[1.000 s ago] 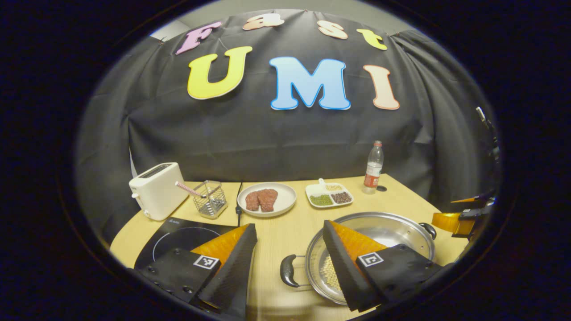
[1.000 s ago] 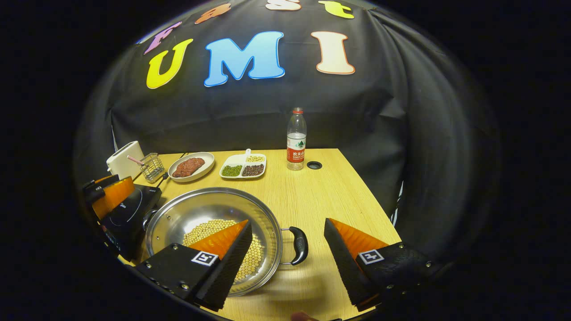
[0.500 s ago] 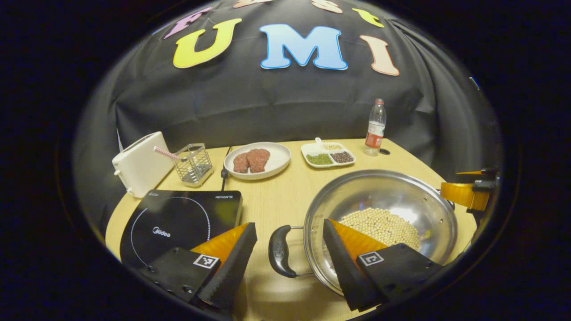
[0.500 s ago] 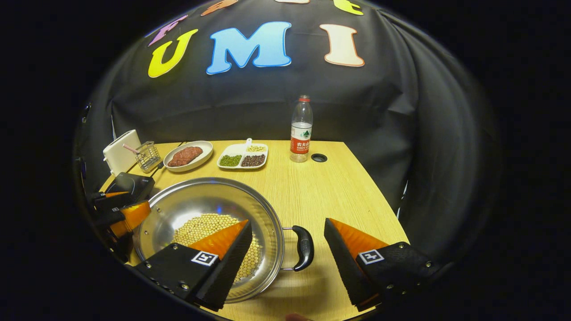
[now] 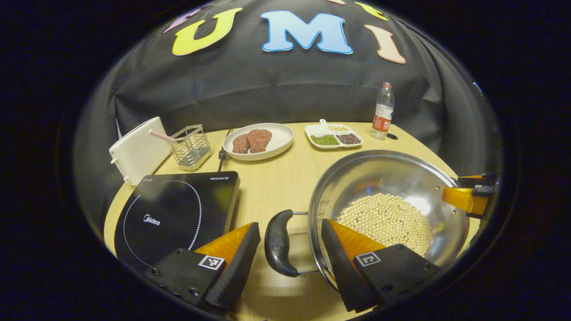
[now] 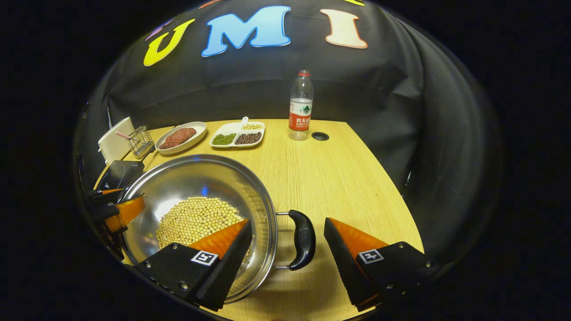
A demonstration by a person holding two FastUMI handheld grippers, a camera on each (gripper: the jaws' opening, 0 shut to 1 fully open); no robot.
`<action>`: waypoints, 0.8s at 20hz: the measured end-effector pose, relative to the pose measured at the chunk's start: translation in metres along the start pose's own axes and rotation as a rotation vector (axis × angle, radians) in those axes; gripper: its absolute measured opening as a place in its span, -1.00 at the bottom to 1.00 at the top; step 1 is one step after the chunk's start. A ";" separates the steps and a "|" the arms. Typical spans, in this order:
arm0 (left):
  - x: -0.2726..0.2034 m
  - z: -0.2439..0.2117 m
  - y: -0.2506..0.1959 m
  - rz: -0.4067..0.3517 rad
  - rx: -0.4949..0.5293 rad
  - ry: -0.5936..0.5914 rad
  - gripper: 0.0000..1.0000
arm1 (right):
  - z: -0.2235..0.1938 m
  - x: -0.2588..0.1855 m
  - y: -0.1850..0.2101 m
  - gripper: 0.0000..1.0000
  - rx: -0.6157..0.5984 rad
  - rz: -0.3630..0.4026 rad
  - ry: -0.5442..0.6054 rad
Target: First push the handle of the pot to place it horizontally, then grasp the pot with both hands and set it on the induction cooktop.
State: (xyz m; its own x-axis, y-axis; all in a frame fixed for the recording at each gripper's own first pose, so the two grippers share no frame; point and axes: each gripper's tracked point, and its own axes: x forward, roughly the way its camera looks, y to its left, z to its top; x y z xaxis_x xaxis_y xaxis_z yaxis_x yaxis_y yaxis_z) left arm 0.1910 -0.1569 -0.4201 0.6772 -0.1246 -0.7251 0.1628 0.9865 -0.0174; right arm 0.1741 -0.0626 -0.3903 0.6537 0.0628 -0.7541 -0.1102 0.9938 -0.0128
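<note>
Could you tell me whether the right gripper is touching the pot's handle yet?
Apart. In the right gripper view, the right gripper straddles the pot's handle, jaws open, with clear gaps on both sides.

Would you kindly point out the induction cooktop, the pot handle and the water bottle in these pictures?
induction cooktop (image 5: 174, 214): left gripper view, on its dark glass top.
pot handle (image 6: 303, 240): right gripper view, middle of the black grip.
water bottle (image 6: 300, 107): right gripper view, on its label.

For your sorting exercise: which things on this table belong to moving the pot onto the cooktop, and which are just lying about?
Belong to the job:
pot of beans
left handle
right handle
induction cooktop

Lying about:
toaster
wire basket
plate of meat
divided dish
water bottle
</note>
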 end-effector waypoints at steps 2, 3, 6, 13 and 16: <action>0.001 -0.001 -0.001 -0.003 -0.012 0.004 0.82 | -0.002 0.002 0.000 0.97 0.015 0.004 0.013; 0.002 -0.002 -0.002 -0.005 -0.017 0.010 0.82 | -0.003 0.003 -0.001 0.96 0.021 0.006 0.019; 0.004 -0.003 -0.006 -0.009 -0.025 0.011 0.51 | -0.005 0.008 0.002 0.43 0.032 0.021 0.021; 0.003 0.001 -0.007 -0.010 -0.062 0.006 0.37 | -0.005 0.003 0.001 0.15 -0.004 0.009 0.027; 0.001 0.002 -0.007 0.004 -0.059 -0.012 0.27 | -0.003 -0.002 -0.001 0.14 -0.035 0.005 0.019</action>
State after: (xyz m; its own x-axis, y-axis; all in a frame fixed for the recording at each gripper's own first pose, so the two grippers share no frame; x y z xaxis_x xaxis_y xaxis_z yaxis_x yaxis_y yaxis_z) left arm 0.1920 -0.1646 -0.4197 0.6866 -0.1217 -0.7168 0.1176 0.9915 -0.0556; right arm 0.1707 -0.0639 -0.3906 0.6389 0.0659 -0.7665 -0.1398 0.9897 -0.0314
